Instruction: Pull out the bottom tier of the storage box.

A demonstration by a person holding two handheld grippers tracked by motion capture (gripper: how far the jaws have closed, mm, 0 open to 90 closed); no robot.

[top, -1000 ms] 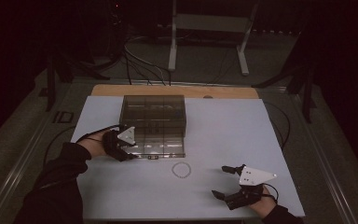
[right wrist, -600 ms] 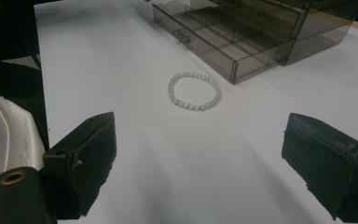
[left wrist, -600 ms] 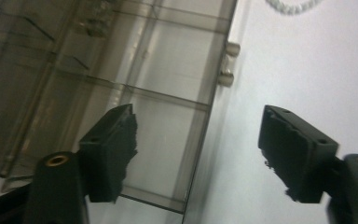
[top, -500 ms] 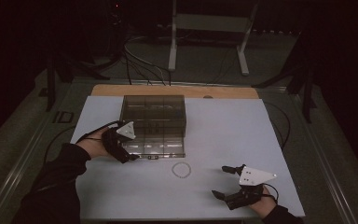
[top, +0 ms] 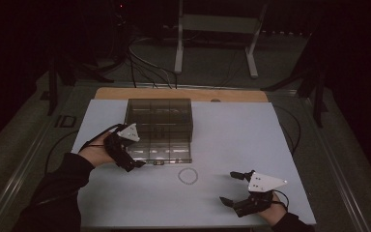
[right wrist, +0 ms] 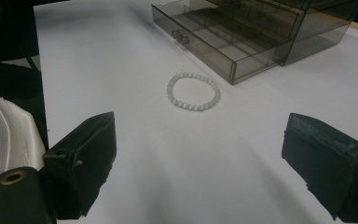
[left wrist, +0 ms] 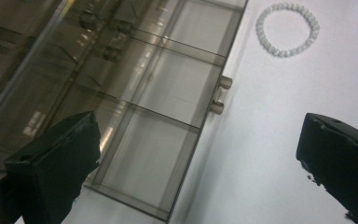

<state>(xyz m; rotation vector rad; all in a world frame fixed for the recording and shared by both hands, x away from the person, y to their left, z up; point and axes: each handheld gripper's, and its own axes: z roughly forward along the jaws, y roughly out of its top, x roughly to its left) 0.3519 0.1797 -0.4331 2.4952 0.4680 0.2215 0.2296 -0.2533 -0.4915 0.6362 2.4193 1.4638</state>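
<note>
A smoked see-through drawer box stands at the table's back left, its bottom drawer pulled out toward me. The drawer has several compartments and a small knob on its front. A white bead bracelet lies on the table just in front of the drawer. My left gripper is open at the drawer's front left corner; in the left gripper view one jaw is over the drawer and the other over the table. My right gripper rests open at the near right, pointing at the bracelet.
The white table top lies on a wooden board that shows along the far edge. Cables and a metal stand are on the floor beyond. A white sleeve sits at the left of the right gripper view.
My left gripper has shifted a little farther along the drawer's left side. The right gripper, the bracelet and the drawer have stayed put.
</note>
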